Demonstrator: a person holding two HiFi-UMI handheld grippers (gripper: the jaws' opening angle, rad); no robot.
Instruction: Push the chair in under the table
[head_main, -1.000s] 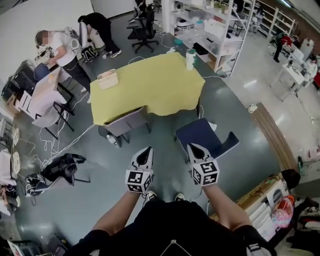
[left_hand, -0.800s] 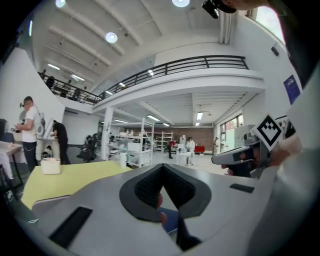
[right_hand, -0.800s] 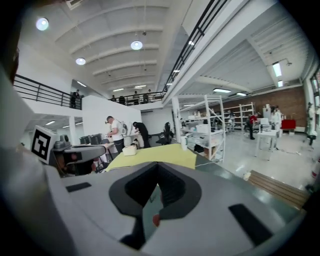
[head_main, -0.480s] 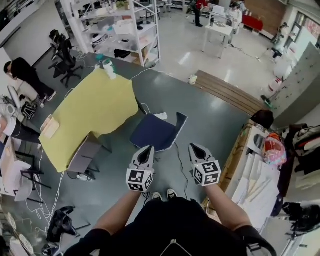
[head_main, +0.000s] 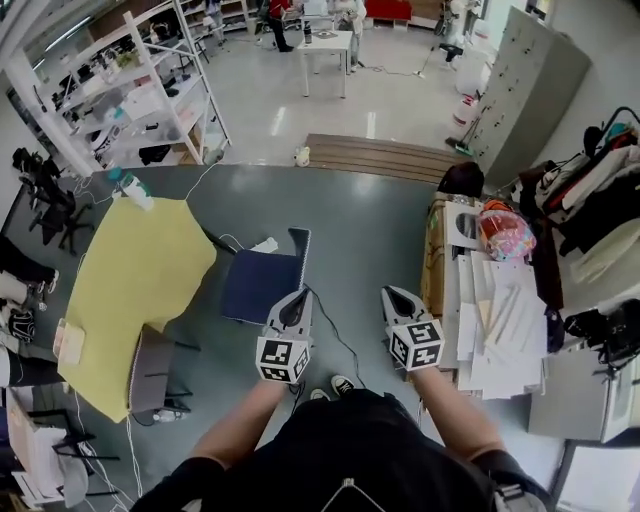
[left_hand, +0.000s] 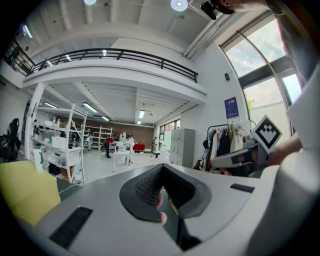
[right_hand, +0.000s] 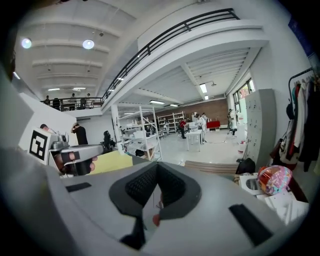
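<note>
The blue chair (head_main: 262, 285) stands on the grey floor, pulled out from the right side of the table with the yellow cloth (head_main: 130, 290). My left gripper (head_main: 299, 295) hovers just right of the chair's backrest, shut and holding nothing. My right gripper (head_main: 389, 292) is further right over bare floor, also shut and empty. In the left gripper view the shut left gripper (left_hand: 161, 172) points across the room, with the yellow cloth (left_hand: 22, 192) at the lower left. In the right gripper view the shut right gripper (right_hand: 156, 172) faces the far hall, with the yellow cloth (right_hand: 112, 161) to its left.
A grey chair (head_main: 150, 370) is tucked under the table's near side. White shelving (head_main: 130, 100) stands behind the table, and a wooden platform (head_main: 385, 155) lies beyond. A bench with papers (head_main: 500, 320) and grey lockers (head_main: 530, 90) line the right. A cable (head_main: 335, 335) crosses the floor.
The view has swung to the right, so the table and blue chair have slid from the middle to the left. Both grippers stay shut and in front of the body.
</note>
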